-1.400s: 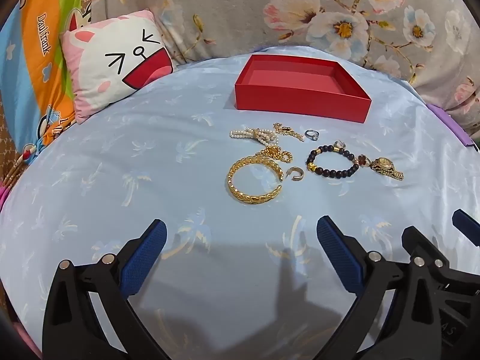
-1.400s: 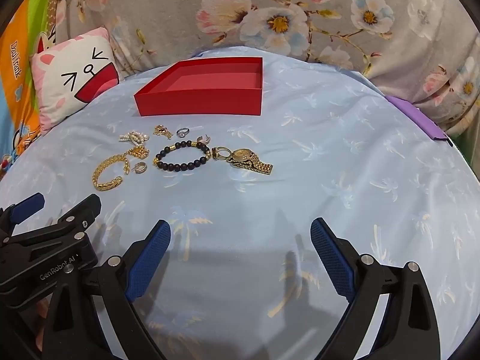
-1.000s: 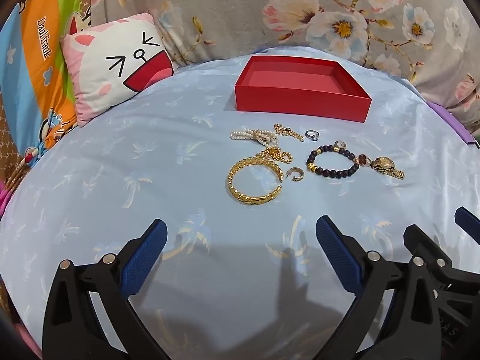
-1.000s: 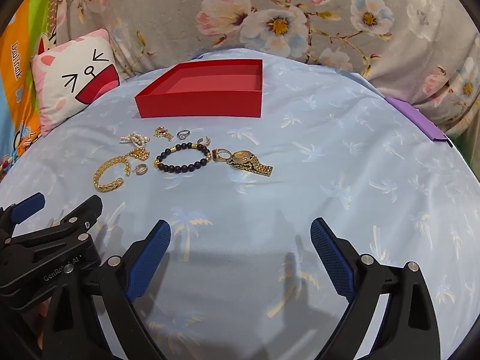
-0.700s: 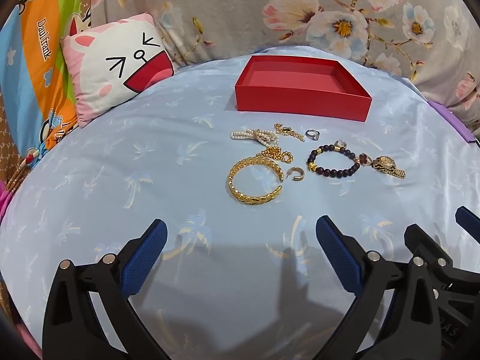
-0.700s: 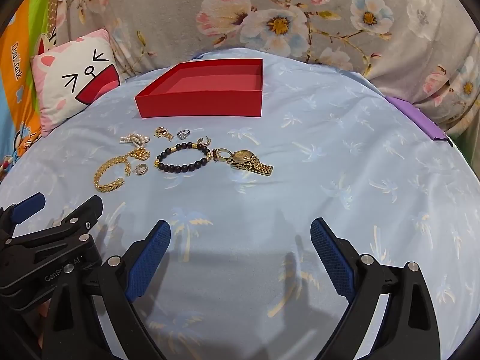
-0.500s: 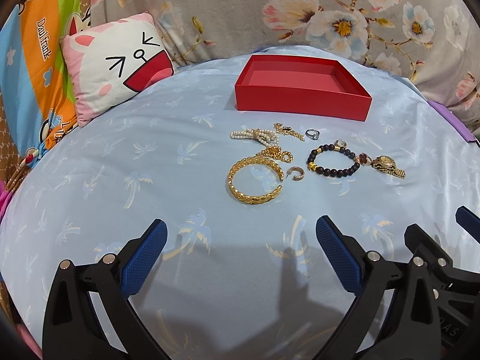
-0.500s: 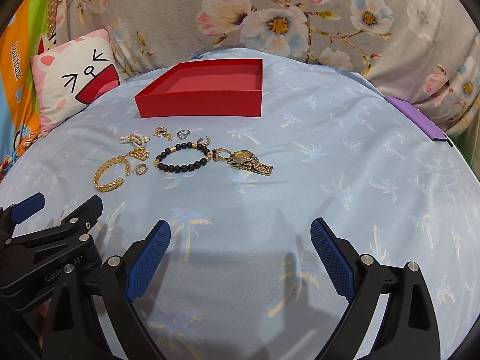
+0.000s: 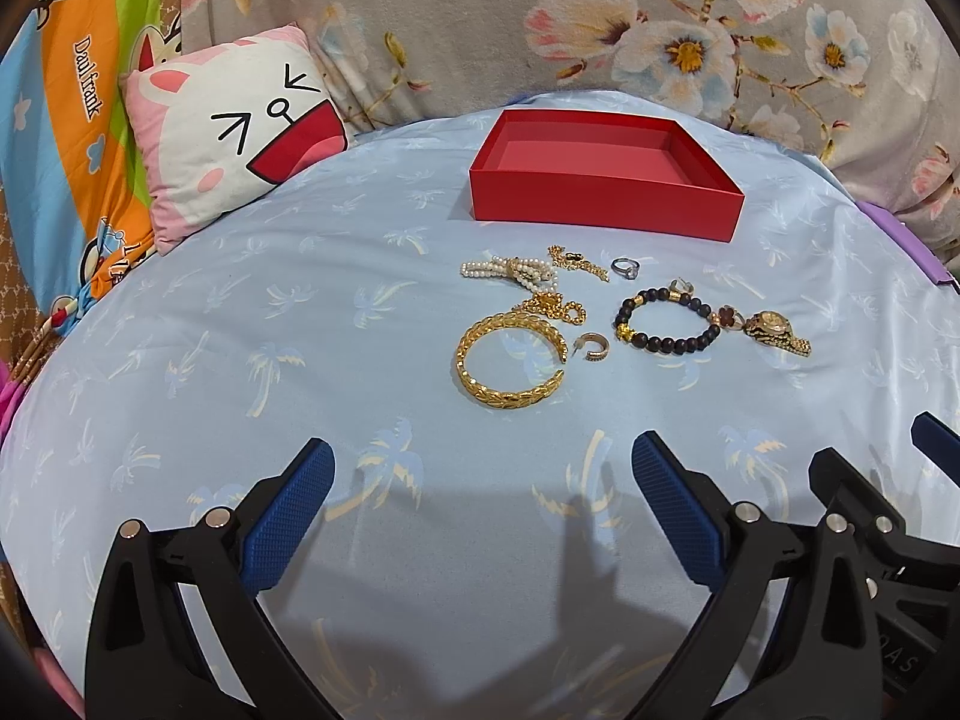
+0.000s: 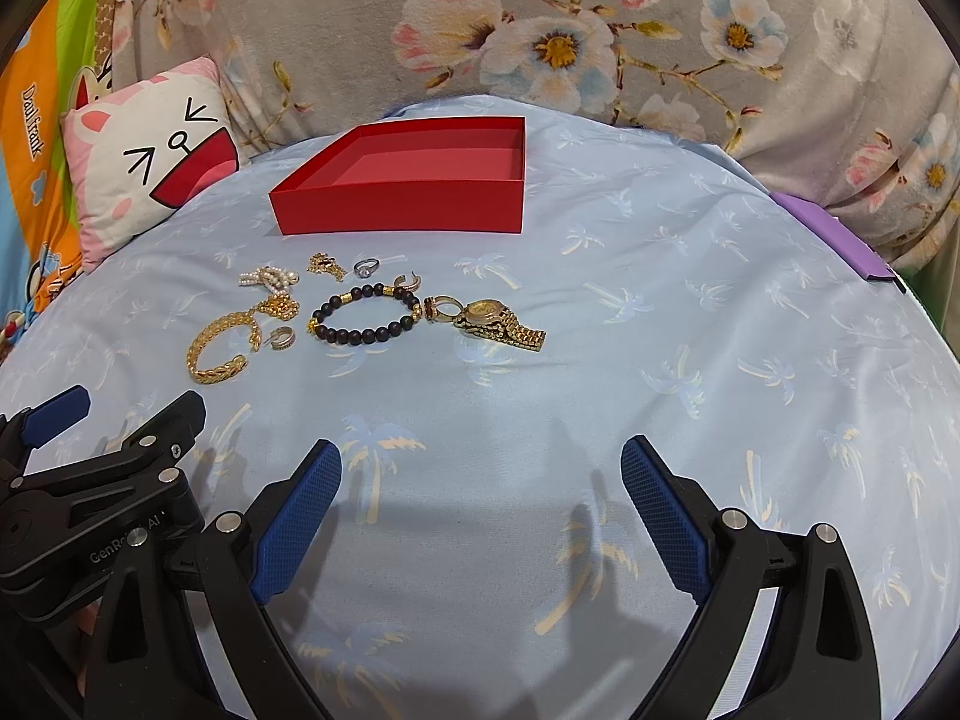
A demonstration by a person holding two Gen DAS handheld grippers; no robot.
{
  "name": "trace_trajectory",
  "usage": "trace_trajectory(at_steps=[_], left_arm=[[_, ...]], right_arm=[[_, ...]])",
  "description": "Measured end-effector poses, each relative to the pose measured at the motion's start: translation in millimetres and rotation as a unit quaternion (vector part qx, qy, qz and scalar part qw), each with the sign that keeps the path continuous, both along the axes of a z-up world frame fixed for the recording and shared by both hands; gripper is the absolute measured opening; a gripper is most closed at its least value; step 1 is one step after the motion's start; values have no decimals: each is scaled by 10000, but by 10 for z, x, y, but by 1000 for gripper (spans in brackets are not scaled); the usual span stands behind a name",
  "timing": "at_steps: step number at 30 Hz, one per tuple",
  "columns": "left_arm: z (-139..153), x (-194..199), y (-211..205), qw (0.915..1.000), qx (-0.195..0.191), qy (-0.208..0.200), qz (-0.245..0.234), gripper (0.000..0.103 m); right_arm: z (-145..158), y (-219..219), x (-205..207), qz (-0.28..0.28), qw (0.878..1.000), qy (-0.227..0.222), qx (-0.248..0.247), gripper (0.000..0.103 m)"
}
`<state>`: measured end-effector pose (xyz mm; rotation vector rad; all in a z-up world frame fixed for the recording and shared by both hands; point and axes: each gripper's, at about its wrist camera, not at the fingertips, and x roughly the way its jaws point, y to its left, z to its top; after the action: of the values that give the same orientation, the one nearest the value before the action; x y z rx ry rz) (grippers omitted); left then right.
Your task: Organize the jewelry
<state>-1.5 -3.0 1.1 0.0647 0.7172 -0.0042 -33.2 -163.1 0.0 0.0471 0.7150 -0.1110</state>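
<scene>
An empty red box [image 9: 606,204] [image 10: 399,204] sits at the far side of the blue sheet. In front of it lies loose jewelry: a gold bangle [image 9: 510,363] [image 10: 219,342], a pearl piece [image 9: 510,270] [image 10: 270,277], a silver ring [image 9: 625,267] [image 10: 366,267], a dark bead bracelet [image 9: 666,321] [image 10: 366,315] and a gold watch [image 9: 777,330] [image 10: 501,321]. My left gripper [image 9: 480,501] and my right gripper [image 10: 480,498] both hover open and hold nothing, well short of the jewelry.
A cat-face pillow [image 9: 234,126] [image 10: 150,162] leans at the back left. Flowered fabric [image 9: 660,30] rises behind the box. A purple strip [image 10: 834,237] lies at the right edge. My right gripper's body shows at the left view's lower right, the left one's at the right view's lower left.
Both views shifted only slightly; the jewelry and box stayed where they were and both grippers stayed open.
</scene>
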Motion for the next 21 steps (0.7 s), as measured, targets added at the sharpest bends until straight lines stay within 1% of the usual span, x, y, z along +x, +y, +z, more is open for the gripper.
trace_trajectory(at_steps=[21], left_arm=[[-4,4,-1,10000,2,7,-2,97]], right_arm=[[-3,13,-1,2,10000,13,9,93]])
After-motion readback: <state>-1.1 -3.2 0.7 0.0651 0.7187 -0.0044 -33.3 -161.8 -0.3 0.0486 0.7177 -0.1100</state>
